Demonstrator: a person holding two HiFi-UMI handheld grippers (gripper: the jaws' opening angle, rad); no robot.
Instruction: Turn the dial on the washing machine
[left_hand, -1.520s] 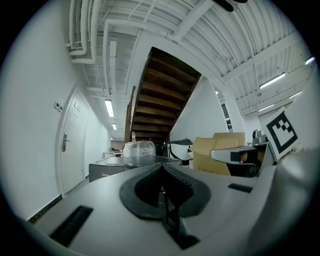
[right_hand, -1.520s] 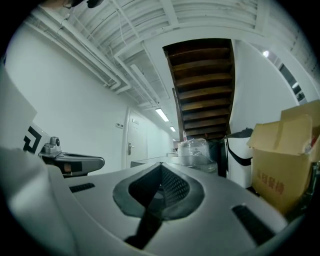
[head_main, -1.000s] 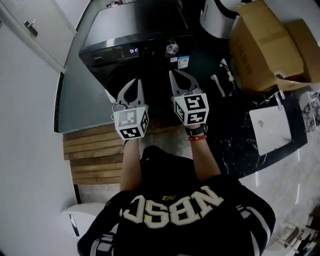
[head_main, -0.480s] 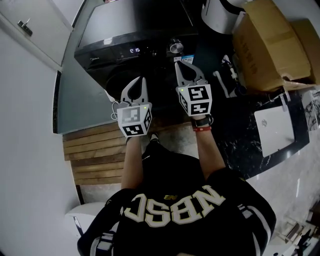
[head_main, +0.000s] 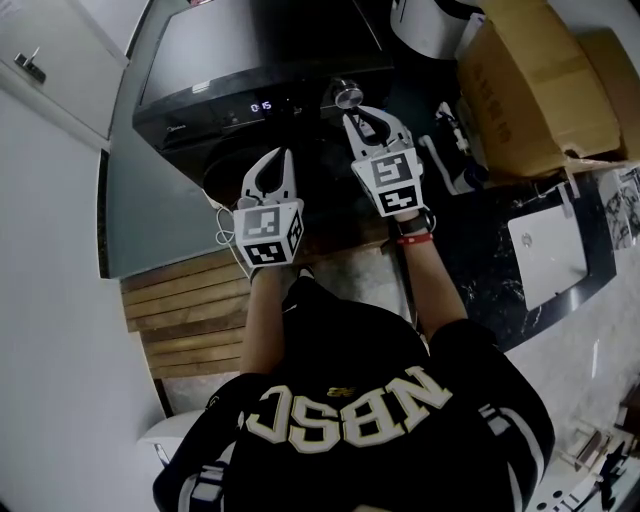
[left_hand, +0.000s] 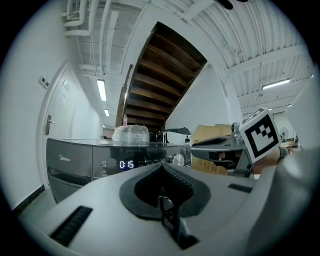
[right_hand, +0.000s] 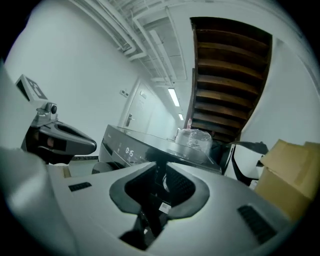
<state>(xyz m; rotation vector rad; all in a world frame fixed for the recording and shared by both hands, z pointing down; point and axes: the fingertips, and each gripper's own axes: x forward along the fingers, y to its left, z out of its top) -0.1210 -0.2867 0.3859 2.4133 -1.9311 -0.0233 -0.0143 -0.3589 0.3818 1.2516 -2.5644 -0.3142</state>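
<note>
The right gripper (head_main: 368, 122) sits just short of the dial (head_main: 347, 95) on the washing machine (head_main: 250, 45), its fingers parting to straddle it with seemingly nothing between them yet, while the idle left gripper (head_main: 274, 165) keeps its fingers pressed together.

Left gripper (head_main: 277, 155) jaws together; right gripper (head_main: 361, 117) extended forward, jaws opening, empty.

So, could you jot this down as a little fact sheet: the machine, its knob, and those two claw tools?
Machine: dark washing machine, display lit
Dial: silver knob, right of the display
Right gripper: tips right at the dial, jaws opening, nothing gripped
Left gripper: hovering before the machine front, jaws shut, empty
Nearby: cardboard box to the right
</note>
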